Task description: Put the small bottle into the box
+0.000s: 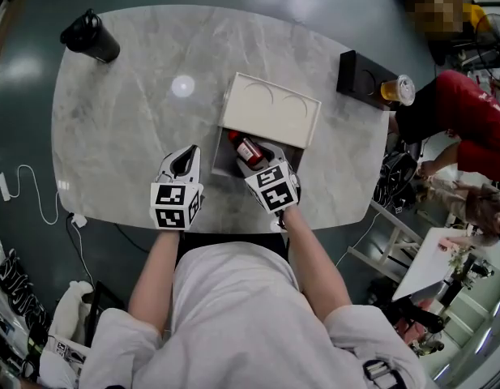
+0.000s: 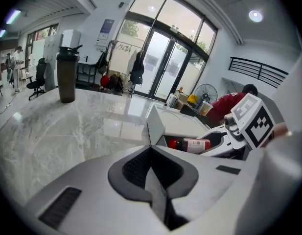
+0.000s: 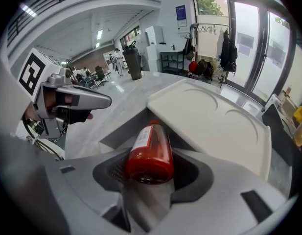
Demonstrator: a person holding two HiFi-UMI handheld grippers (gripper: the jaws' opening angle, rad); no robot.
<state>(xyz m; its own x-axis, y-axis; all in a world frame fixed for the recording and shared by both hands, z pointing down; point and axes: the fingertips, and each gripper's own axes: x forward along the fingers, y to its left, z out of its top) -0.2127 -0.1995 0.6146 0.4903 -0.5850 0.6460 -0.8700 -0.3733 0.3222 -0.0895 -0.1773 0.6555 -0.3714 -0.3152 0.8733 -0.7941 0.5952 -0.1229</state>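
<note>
Red liquid fills the small bottle (image 1: 248, 150), which the right tool (image 1: 258, 160) clamps near its base, with the cap aimed toward 11 o'clock and down into the open end of the box (image 1: 220, 162). Gripping it low leaves the neck free to enter first. The lid (image 1: 271, 109) is slid toward 1 o'clock and bares only the near part of the cavity, so the bottle is held over that gap. I judge it is not yet resting inside. The left tool (image 1: 184, 159) has its jaws together on nothing and waits just beside the box at 9 o'clock over the marble table (image 1: 120, 128), probably placed to steady the box.
</note>
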